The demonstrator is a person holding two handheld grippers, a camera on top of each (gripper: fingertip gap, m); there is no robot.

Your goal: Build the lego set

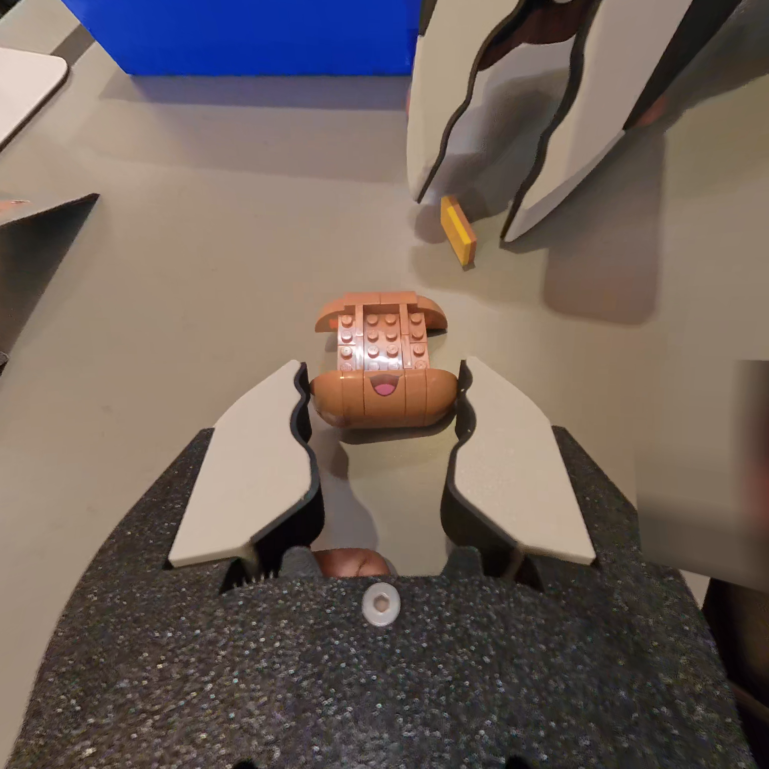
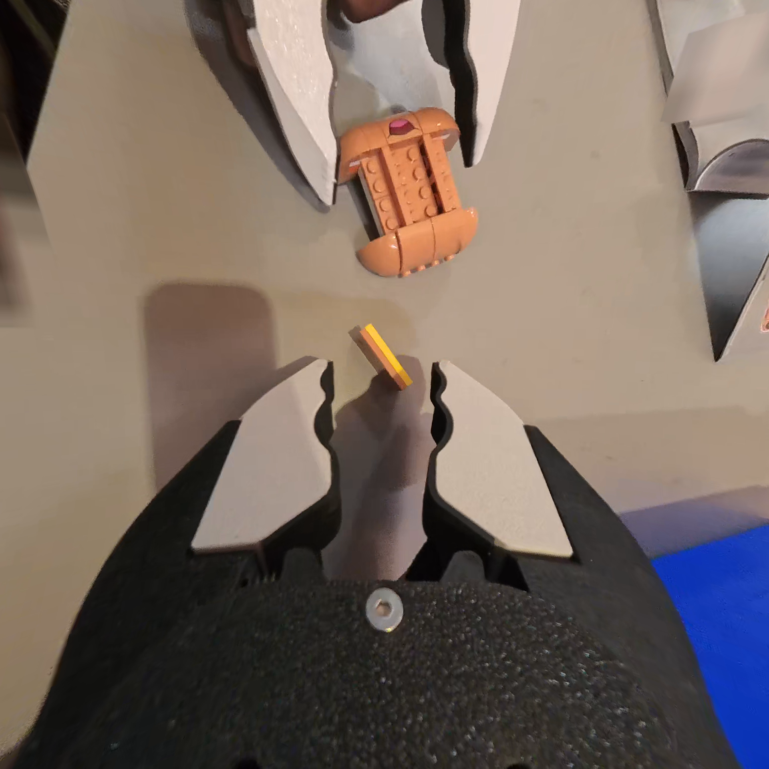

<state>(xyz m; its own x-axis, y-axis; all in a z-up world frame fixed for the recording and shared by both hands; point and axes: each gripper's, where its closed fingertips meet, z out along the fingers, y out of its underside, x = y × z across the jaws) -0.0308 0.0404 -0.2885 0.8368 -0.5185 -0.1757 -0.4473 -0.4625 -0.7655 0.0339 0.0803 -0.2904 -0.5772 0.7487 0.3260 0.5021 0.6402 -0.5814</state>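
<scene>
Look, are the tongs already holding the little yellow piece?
No, the little yellow piece lies on the table, untouched between the open right tongs.

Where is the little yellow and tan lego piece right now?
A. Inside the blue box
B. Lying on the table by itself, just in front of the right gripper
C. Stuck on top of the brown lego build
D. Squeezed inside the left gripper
B: the yellow and tan piece lies on the table just ahead of the open right gripper, touching neither finger, apart from the brown lego build by the left gripper.
</scene>
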